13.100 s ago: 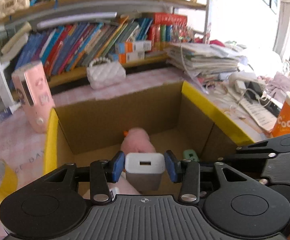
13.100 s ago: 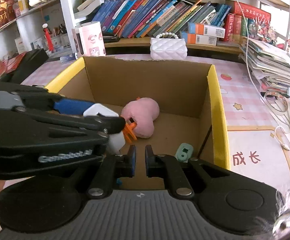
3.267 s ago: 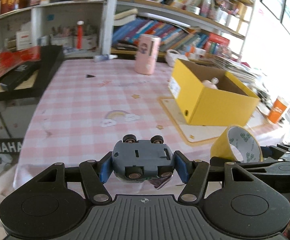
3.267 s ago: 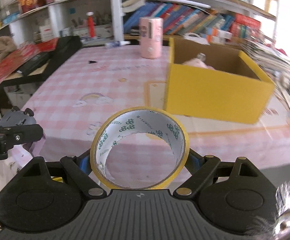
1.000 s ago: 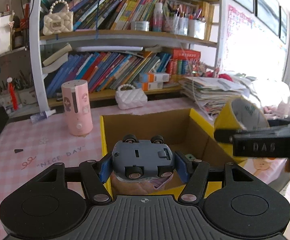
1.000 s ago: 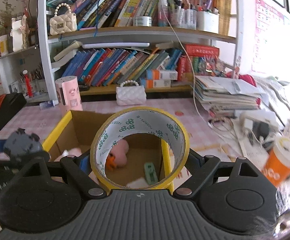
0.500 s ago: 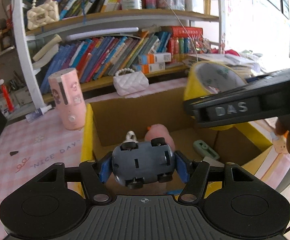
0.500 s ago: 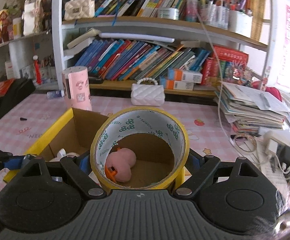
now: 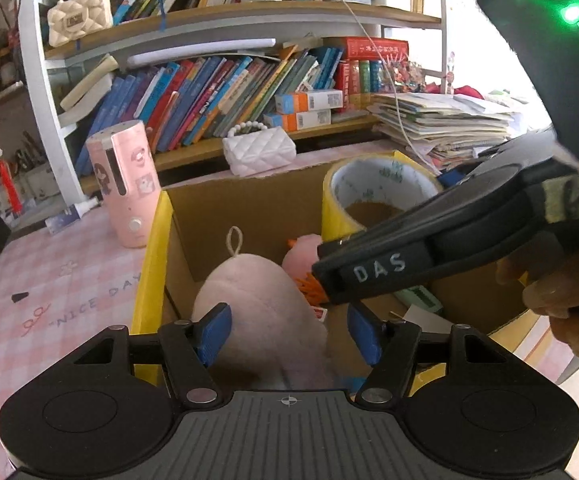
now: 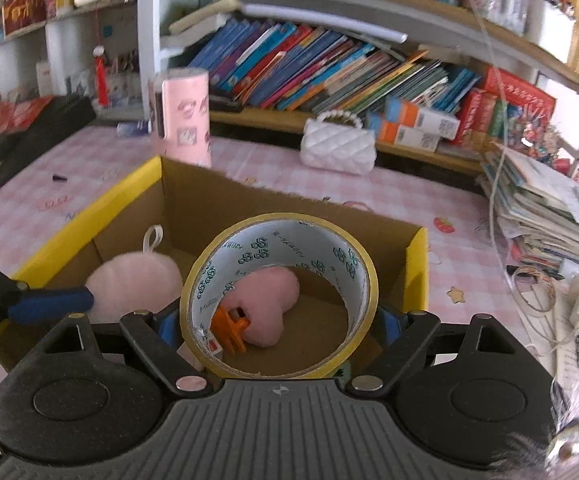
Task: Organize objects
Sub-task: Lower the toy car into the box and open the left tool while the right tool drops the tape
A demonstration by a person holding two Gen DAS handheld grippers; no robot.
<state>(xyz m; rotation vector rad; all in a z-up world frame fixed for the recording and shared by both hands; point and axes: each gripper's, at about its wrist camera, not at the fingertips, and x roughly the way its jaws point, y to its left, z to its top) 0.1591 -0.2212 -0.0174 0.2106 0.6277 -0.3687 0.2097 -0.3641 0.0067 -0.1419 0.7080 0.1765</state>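
Observation:
A yellow-edged cardboard box (image 9: 157, 240) (image 10: 129, 184) stands on the pink checked table. Inside lie a pale pink plush with a loop (image 9: 261, 304) (image 10: 133, 276) and a pink plush with orange feet (image 9: 303, 250) (image 10: 269, 300). My left gripper (image 9: 289, 334) is open and empty above the box's near left part; the blue toy car is not visible. My right gripper (image 10: 279, 320) is shut on a yellow tape roll (image 10: 279, 292) (image 9: 369, 192), held over the box's right half.
A pink cylinder device (image 9: 127, 184) (image 10: 185, 116) and a white quilted purse (image 9: 259, 154) (image 10: 337, 148) stand behind the box before the bookshelf (image 9: 229, 80). A paper stack (image 10: 549, 208) and cables lie to the right.
My left gripper has opened and the blue toy car is gone from its jaws. Both grippers have moved closer over the box; the tape roll stays gripped.

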